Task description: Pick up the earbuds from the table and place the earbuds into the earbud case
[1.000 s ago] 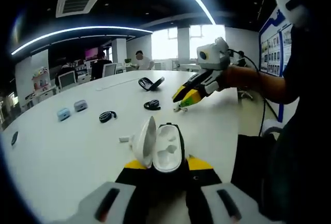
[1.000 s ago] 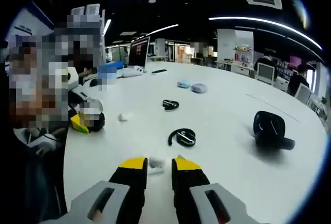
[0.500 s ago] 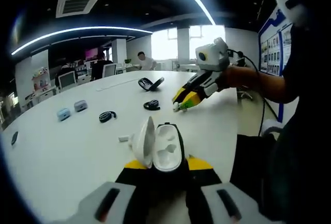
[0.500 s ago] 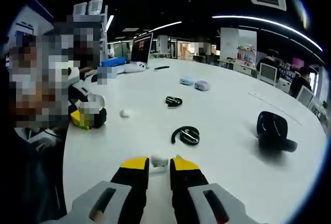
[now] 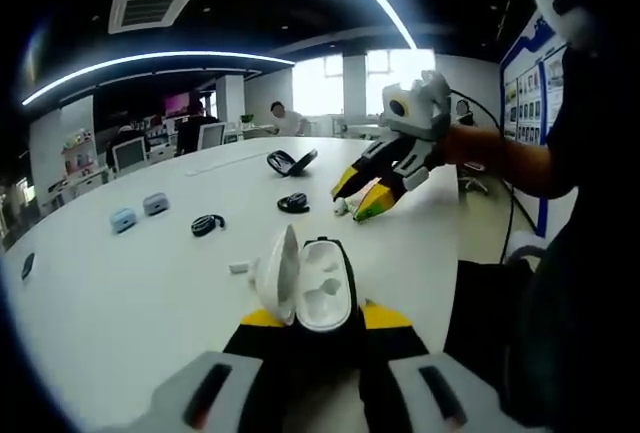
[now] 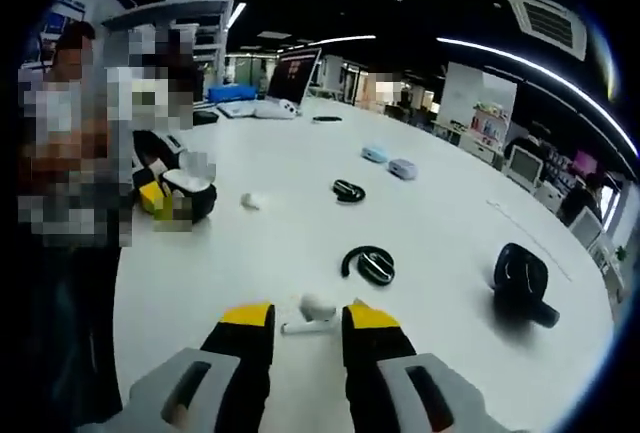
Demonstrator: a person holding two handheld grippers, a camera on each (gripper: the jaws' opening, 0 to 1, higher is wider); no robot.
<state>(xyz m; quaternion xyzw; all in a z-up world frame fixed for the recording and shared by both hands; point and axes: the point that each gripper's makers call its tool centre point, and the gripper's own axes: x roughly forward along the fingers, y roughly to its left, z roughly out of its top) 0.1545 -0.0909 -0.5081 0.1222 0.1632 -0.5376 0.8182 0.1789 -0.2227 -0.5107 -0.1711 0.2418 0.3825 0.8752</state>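
your left gripper [image 5: 308,325] is clamped on the open white clamshell earbud case [image 5: 305,283], lid up on the left, two moulded wells showing, nothing visible in them; from the right gripper view the same case [image 6: 187,185] sits in yellow-tipped jaws at the table edge near the person; your right gripper [image 6: 296,315] has its jaws apart, straddling a white stemmed earbud [image 6: 311,313] lying on the round white table [image 6: 430,243], stem pointing toward the left jaw, bud between the tips, contact with either pad not clear; in the left gripper view that right gripper [image 5: 362,194] hangs tips-down over the table with the earbud [image 5: 339,205] just under its tips; second white earbud [image 5: 240,268] lies on the table just left of the case, also seen as a small white blob [image 6: 250,200] beyond the case in the right gripper view; clutter further out: black c-shaped ear hook [image 6: 368,262] just beyond your right jaws, another black one [image 6: 347,190] further back, open black case [image 6: 523,283] to the right, two pale blue-grey cases [image 6: 388,160] far side.
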